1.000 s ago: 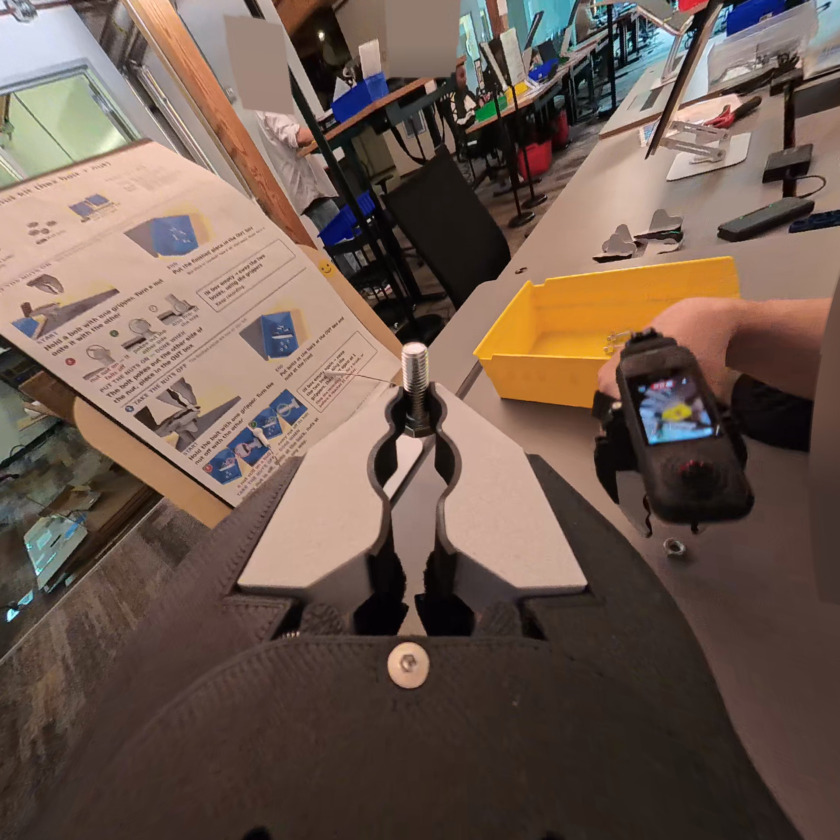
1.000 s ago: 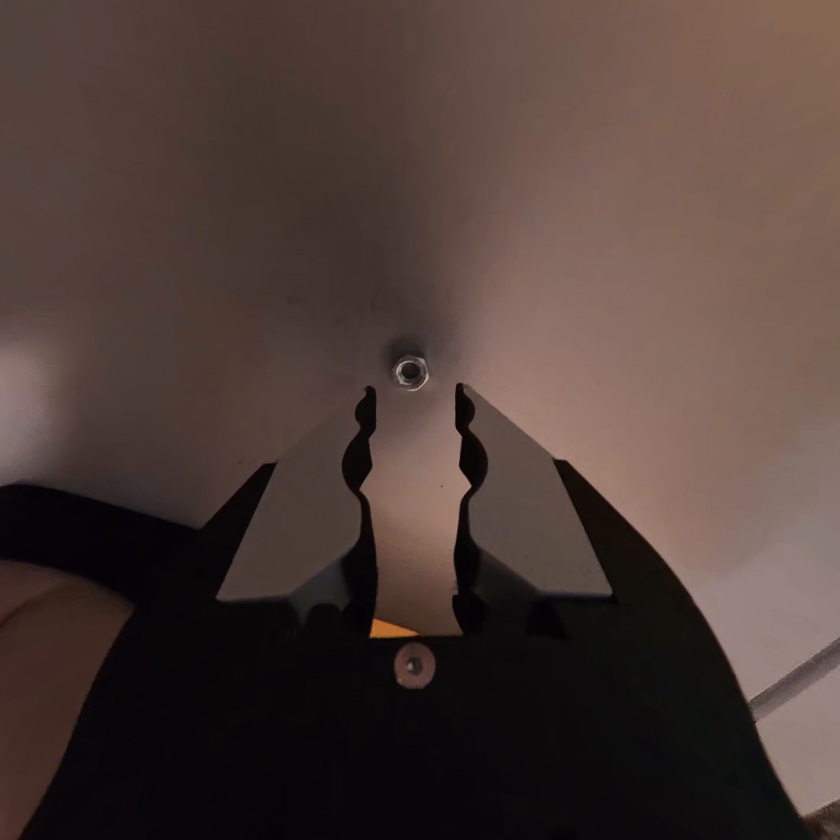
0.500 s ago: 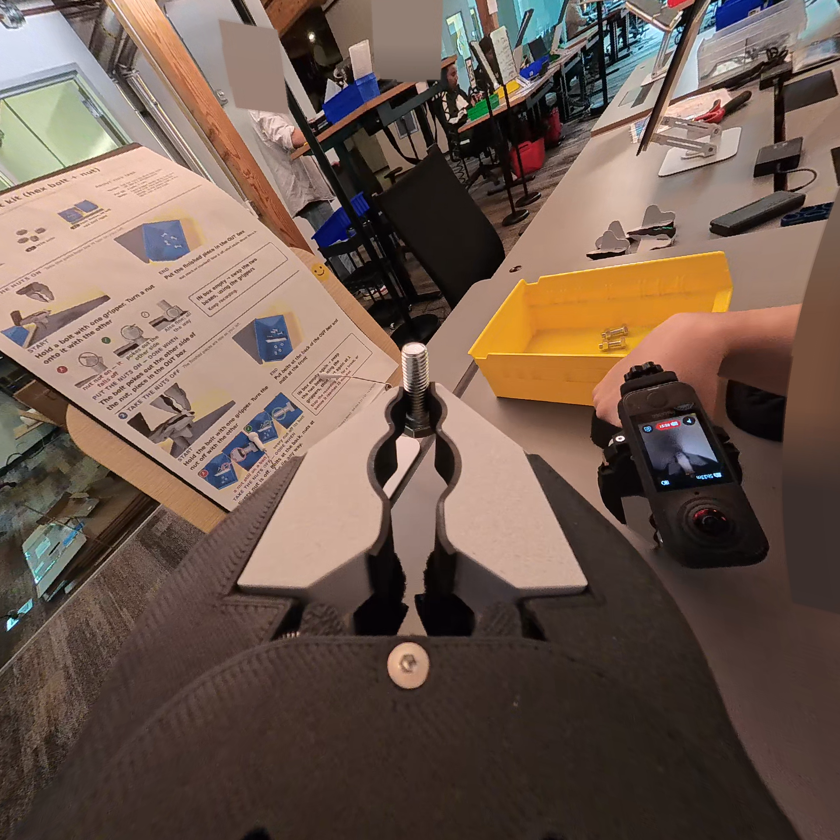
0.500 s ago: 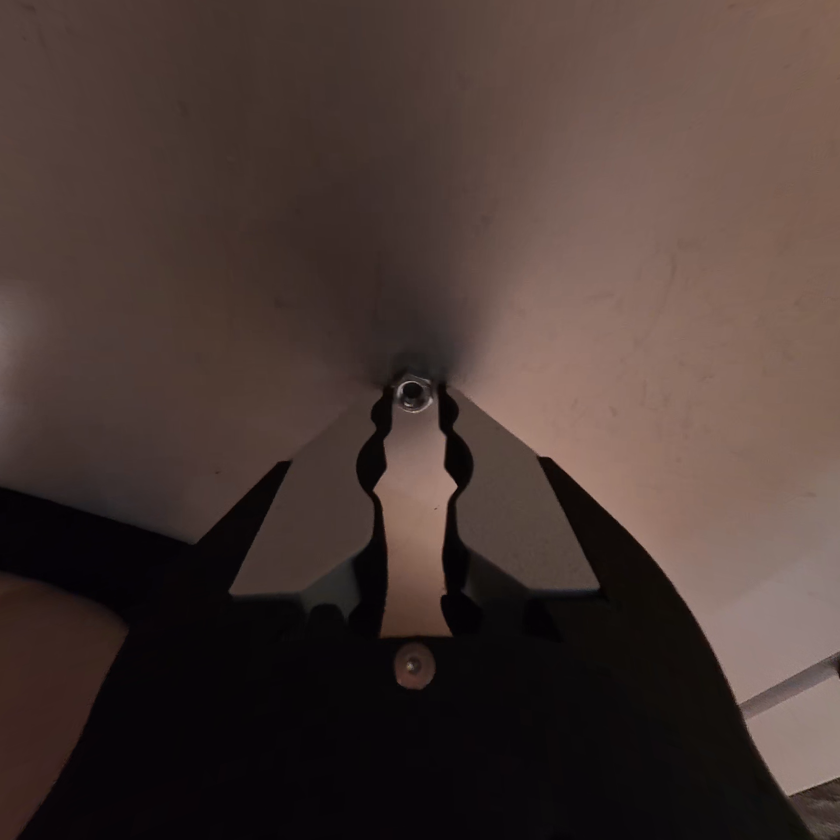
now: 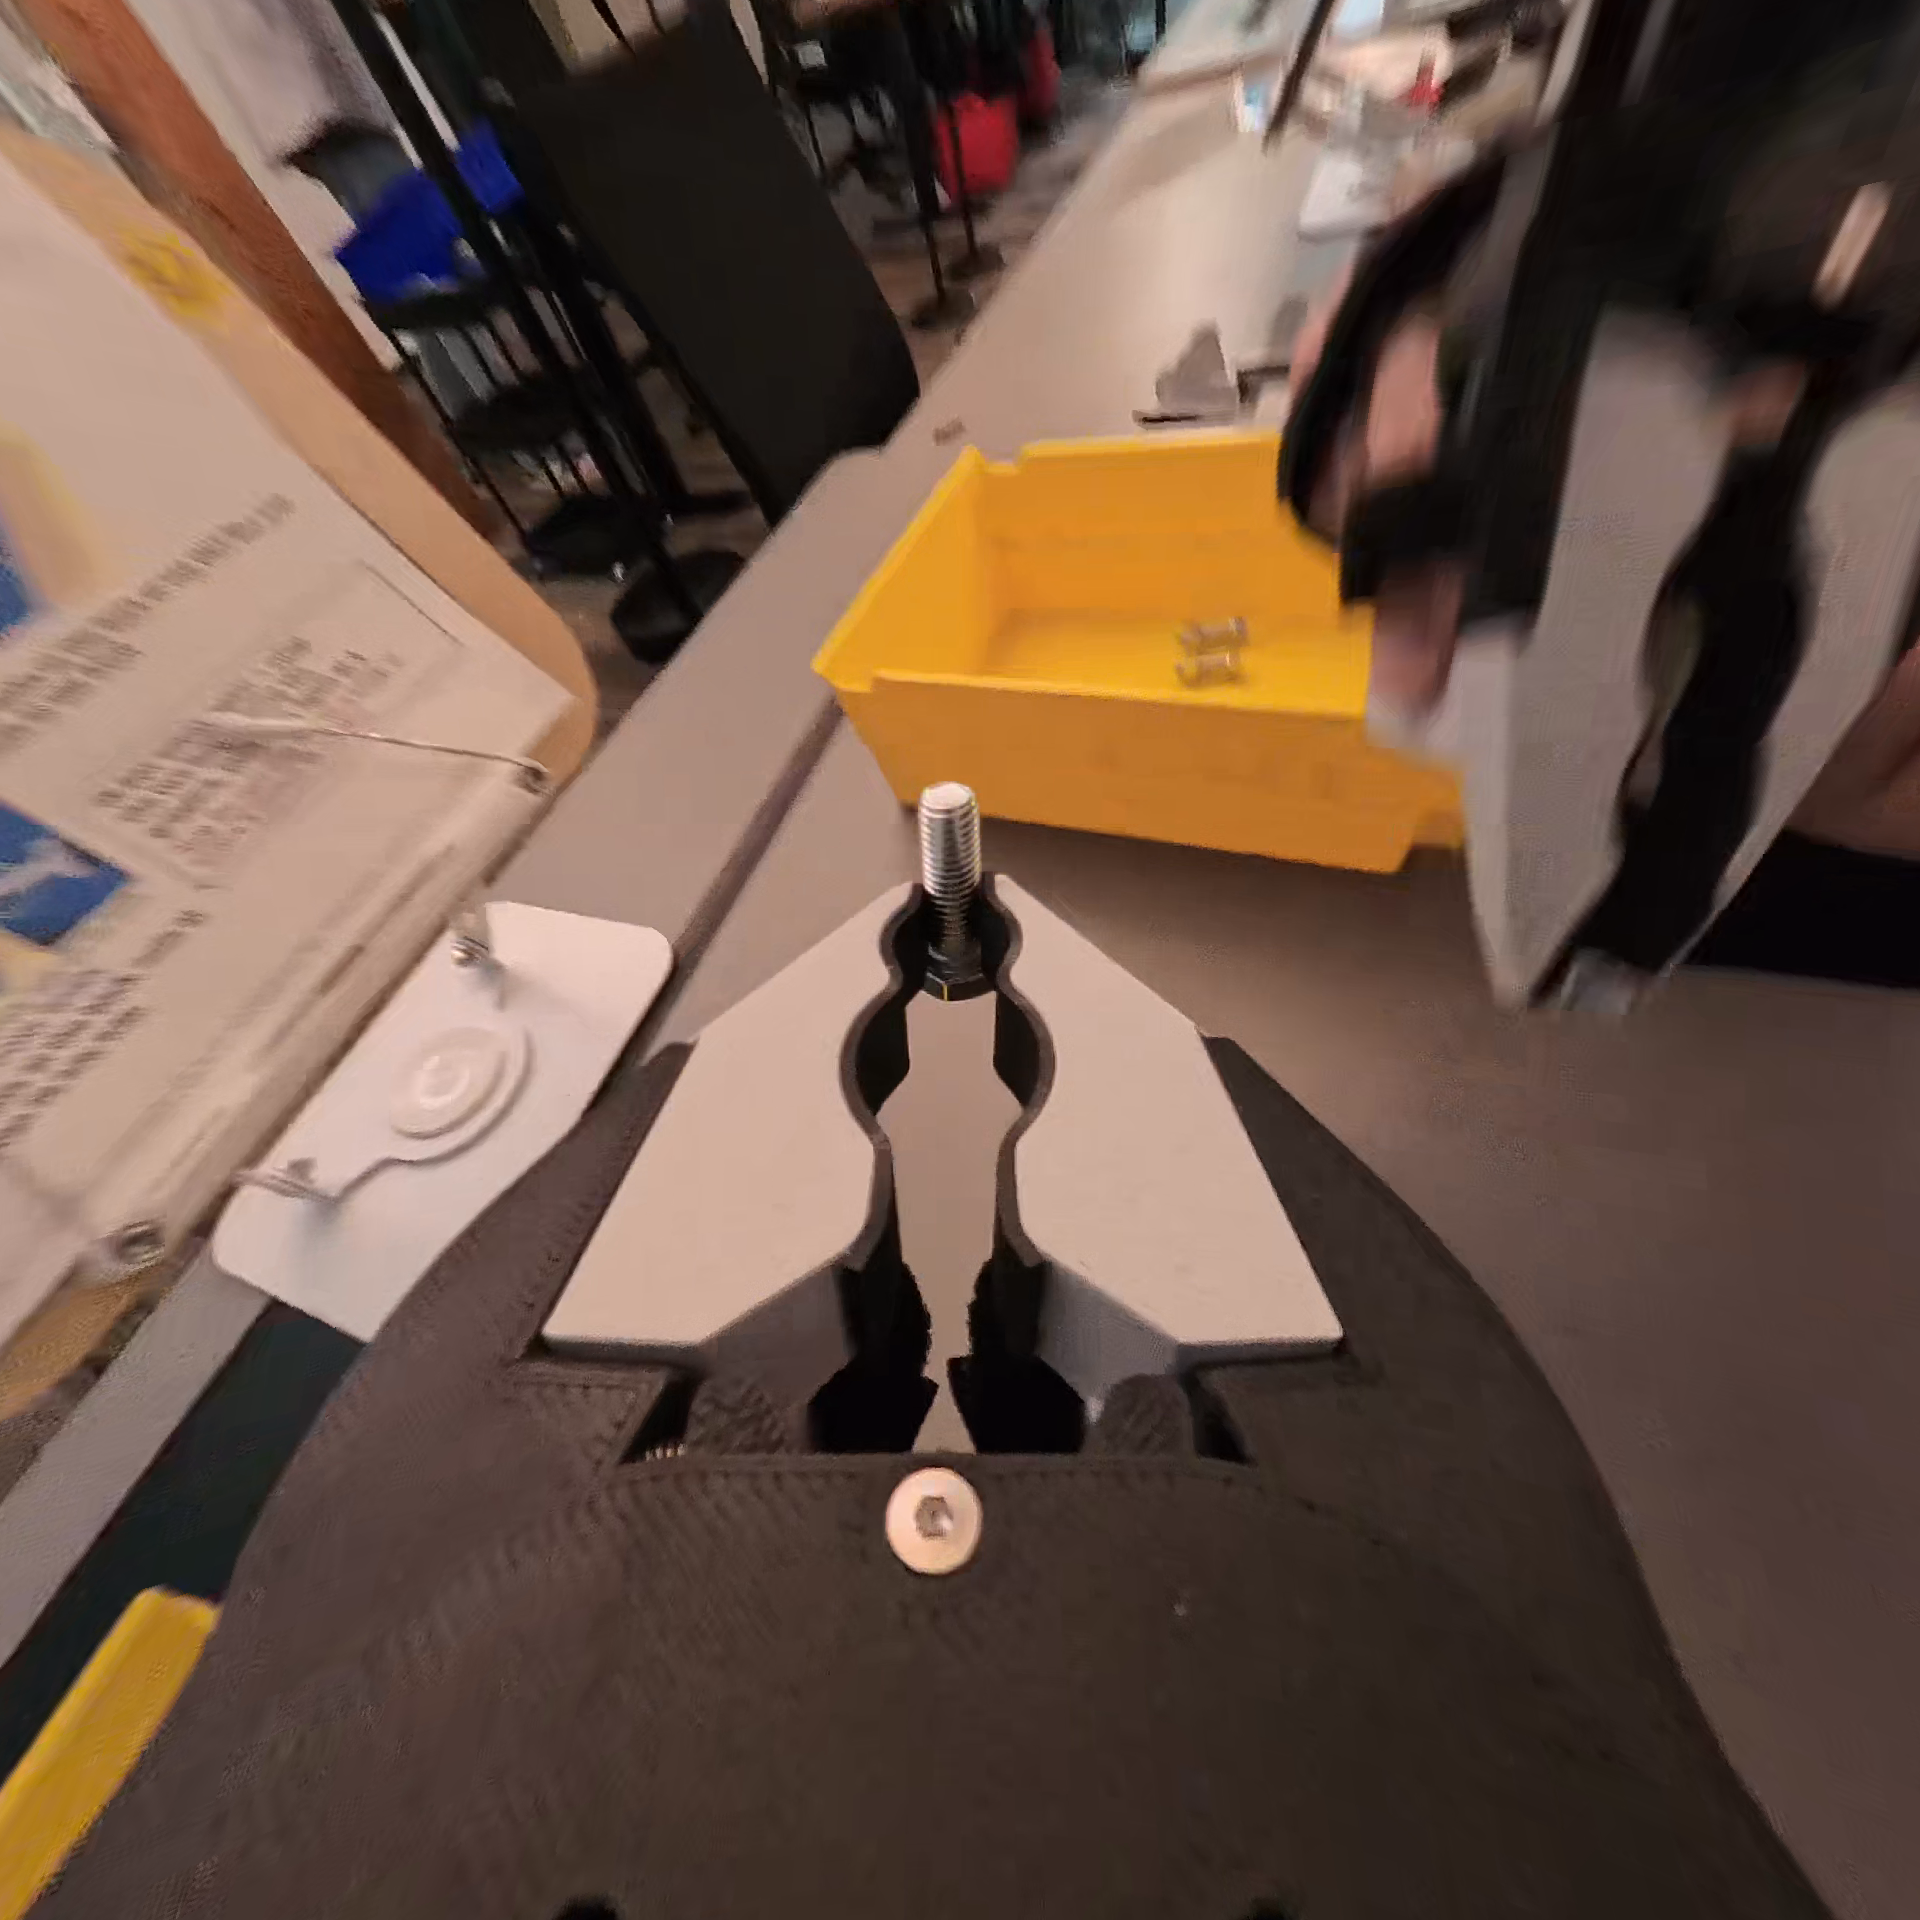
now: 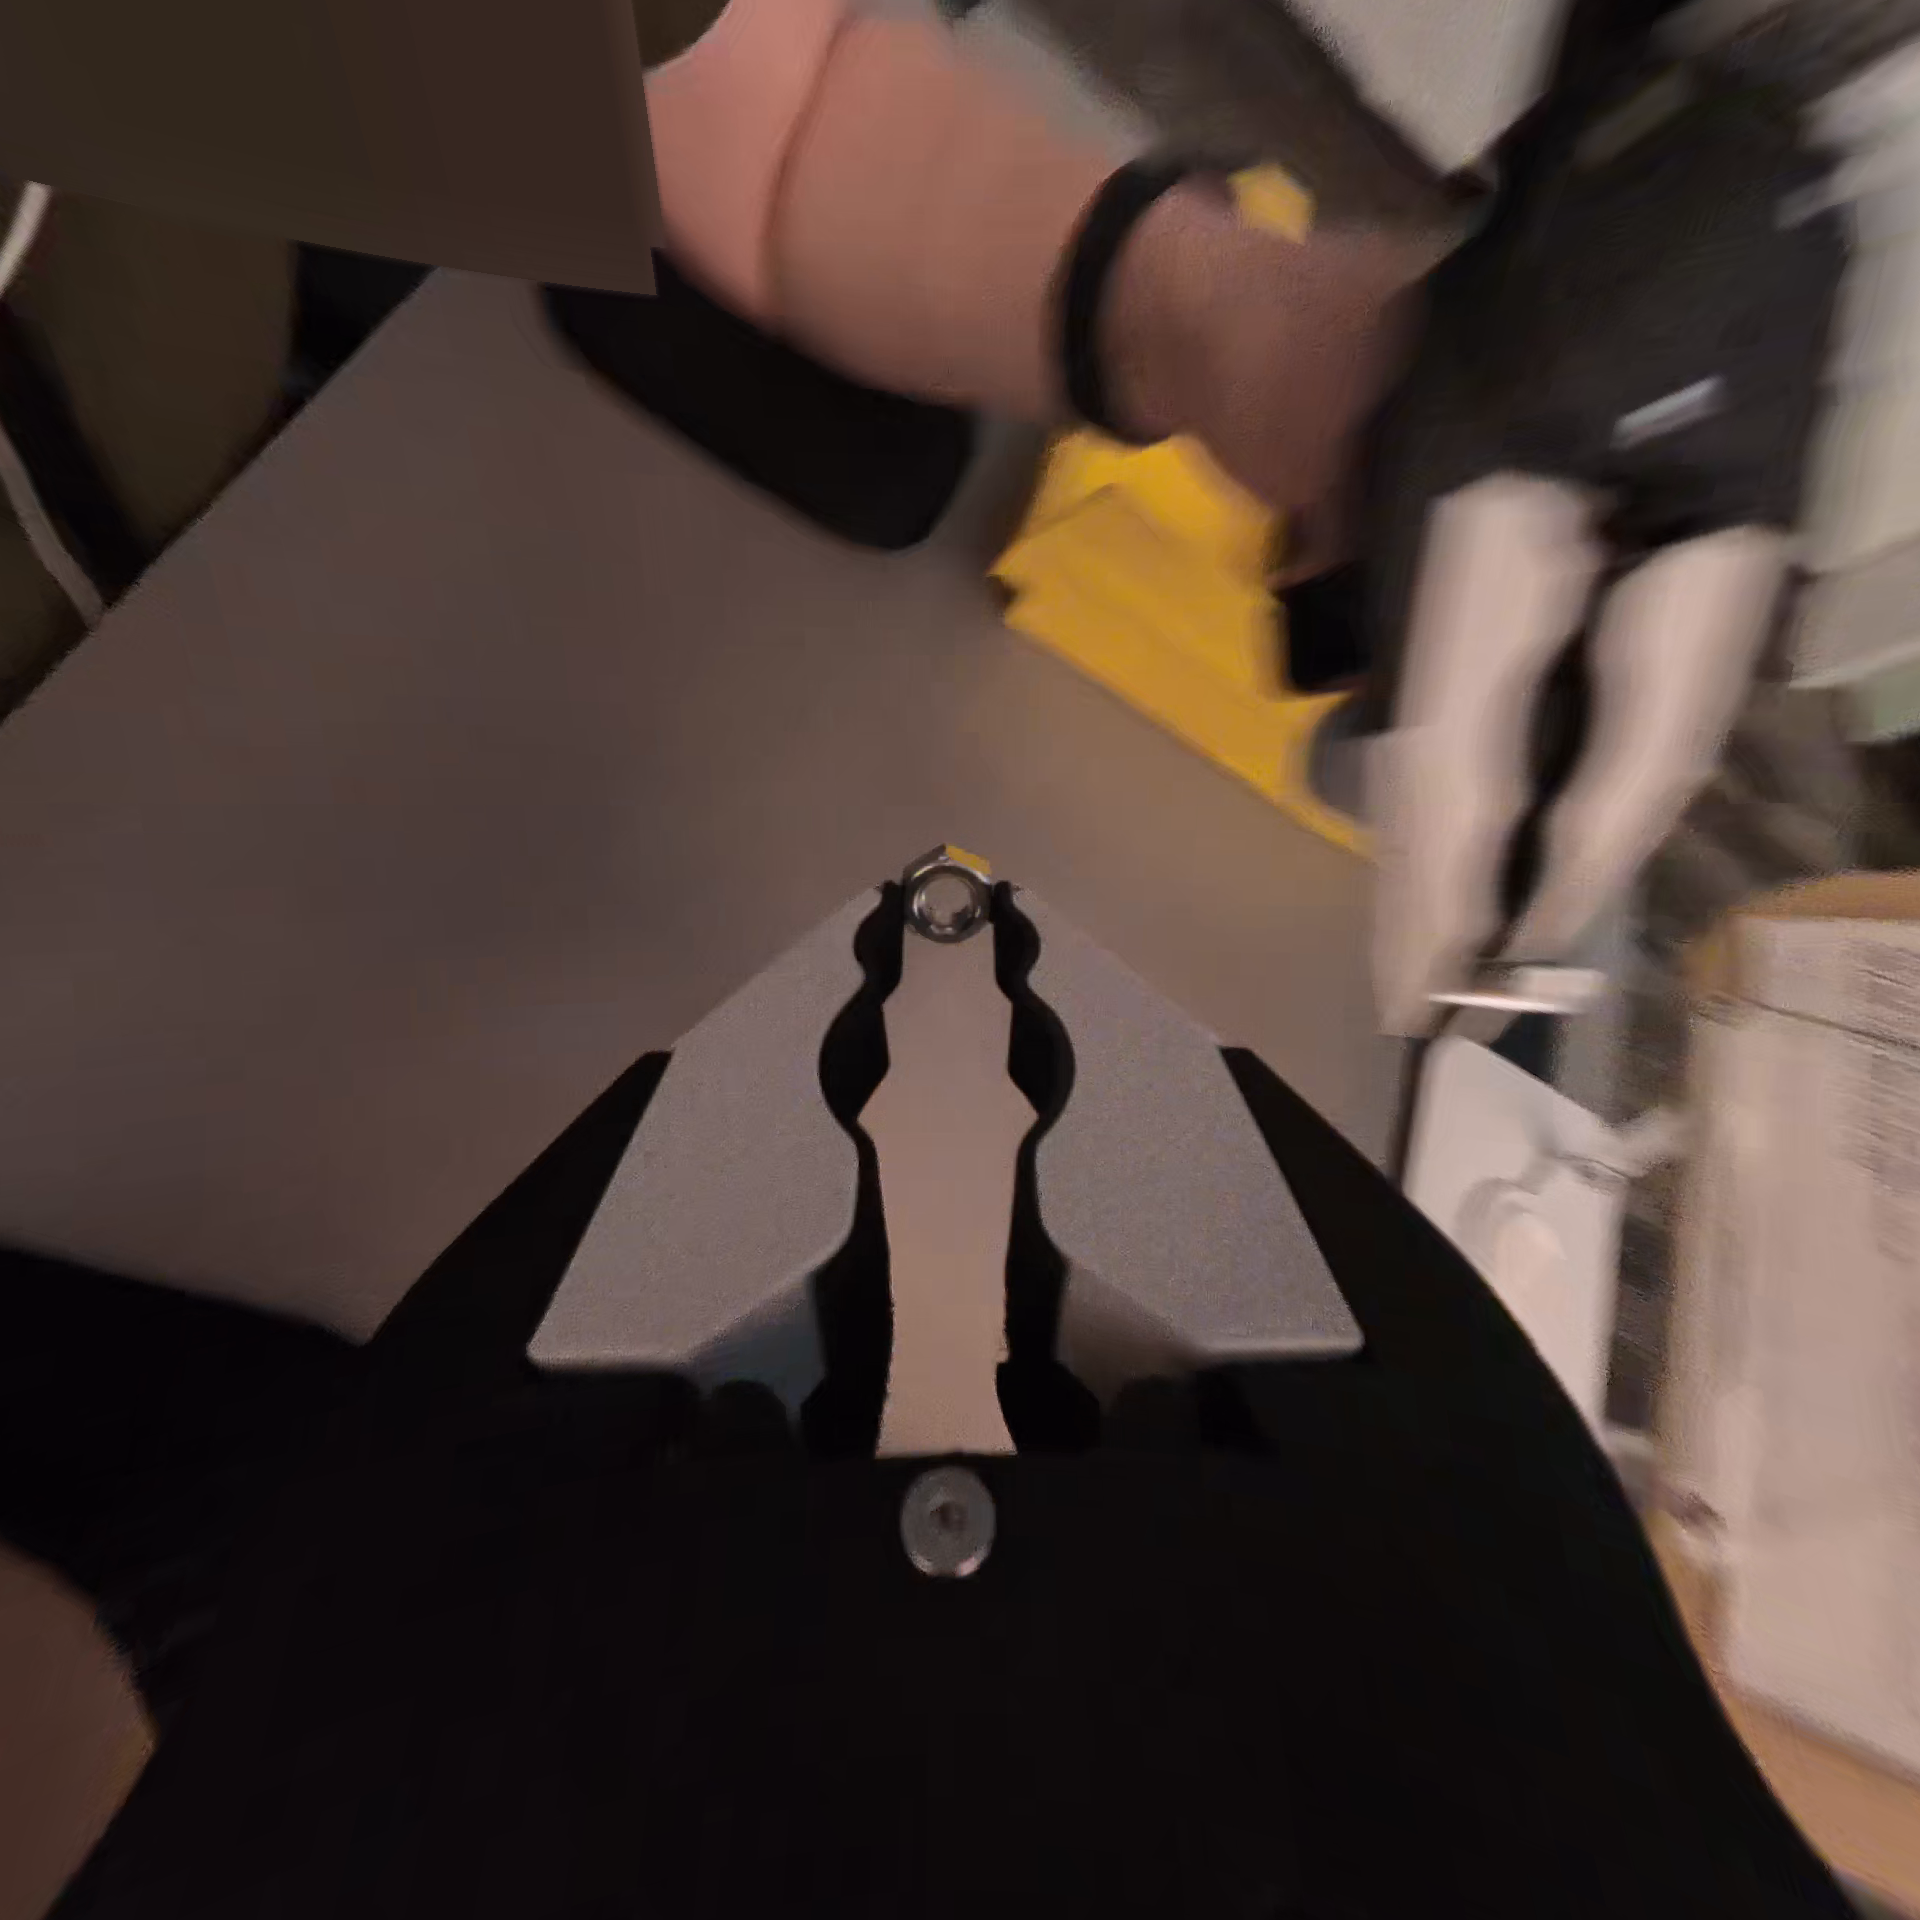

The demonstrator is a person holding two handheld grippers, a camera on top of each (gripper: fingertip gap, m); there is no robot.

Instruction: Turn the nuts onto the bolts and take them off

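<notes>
Left gripper (image 5: 948,914) pinched upright bolt (image 5: 948,847) by head; right gripper (image 6: 943,904) clamped nut (image 6: 942,906) above bench (image 6: 520,727).

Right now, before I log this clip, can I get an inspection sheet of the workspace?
Surface: grey table, bare in the near part.
Job's things: bolt upright, thread up; nut off the table; two more bolts in the yellow bin.
Clutter: white stand base under an instruction poster.
Grippers: left gripper shut on bolt; right gripper shut on nut.
Cables: nothing seen.
Surroundings: black chair, blue bins, more desks, all blurred.
</notes>
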